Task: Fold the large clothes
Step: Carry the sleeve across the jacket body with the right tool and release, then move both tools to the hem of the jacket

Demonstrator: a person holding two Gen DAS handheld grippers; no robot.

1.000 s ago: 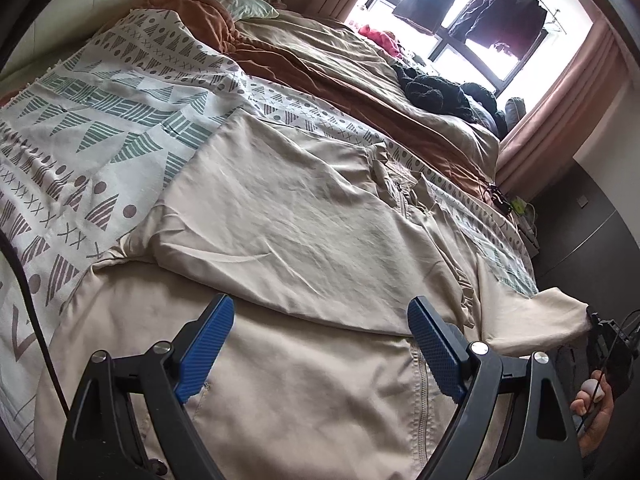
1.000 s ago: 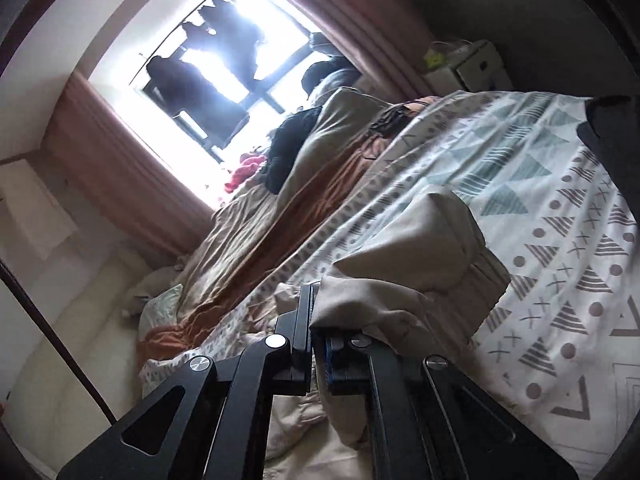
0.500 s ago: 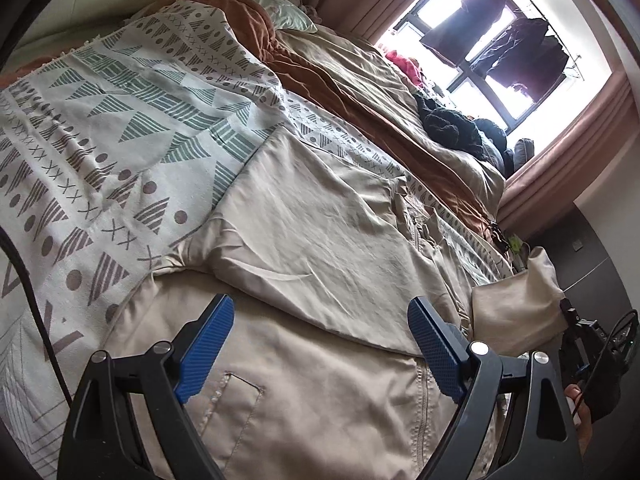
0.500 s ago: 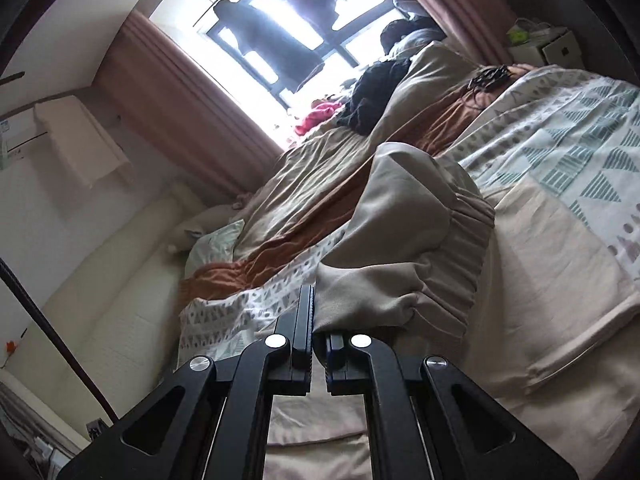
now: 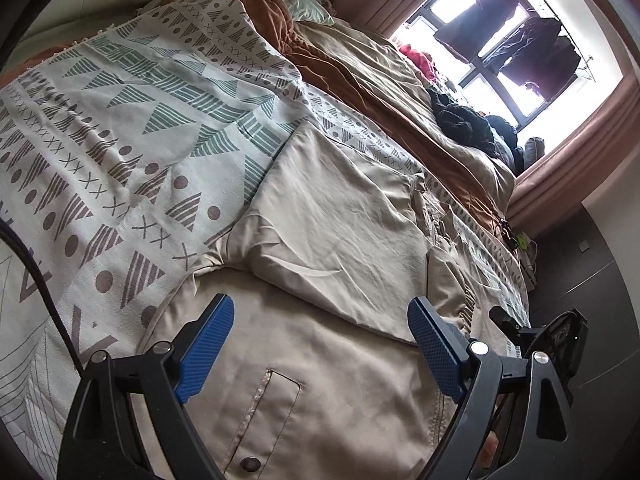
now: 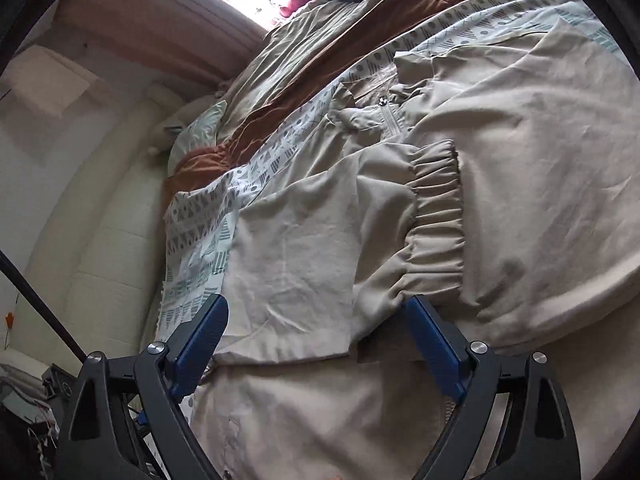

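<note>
Daylight from a window hung with dark clothes falls across a bed covered by a patterned white, green and grey blanket, with brown and tan bedding bunched along its far side toward the window. Both tools point downward and forward over the bed from its near edge. The left tool stands wide open with its blue pads well apart and nothing between them; it hovers over the lower body of a beige jacket, above a welt pocket and a snap button near the hem. The right tool has its jaws opening, already spread wide, and the pads press on nothing; the jacket's sleeve lies just ahead of them, its gathered elastic cuff resting on the jacket body, the cuff's lower corner close to the right-hand pad. In the left wrist view the right tool appears at the right edge, beside the jacket's side. The jacket lies flat in the middle of the bed, front up, its long axis running from the hem at the near edge toward the collar and zip at the far side. One sleeve is folded across the chest, and the other crosses over it.
</note>
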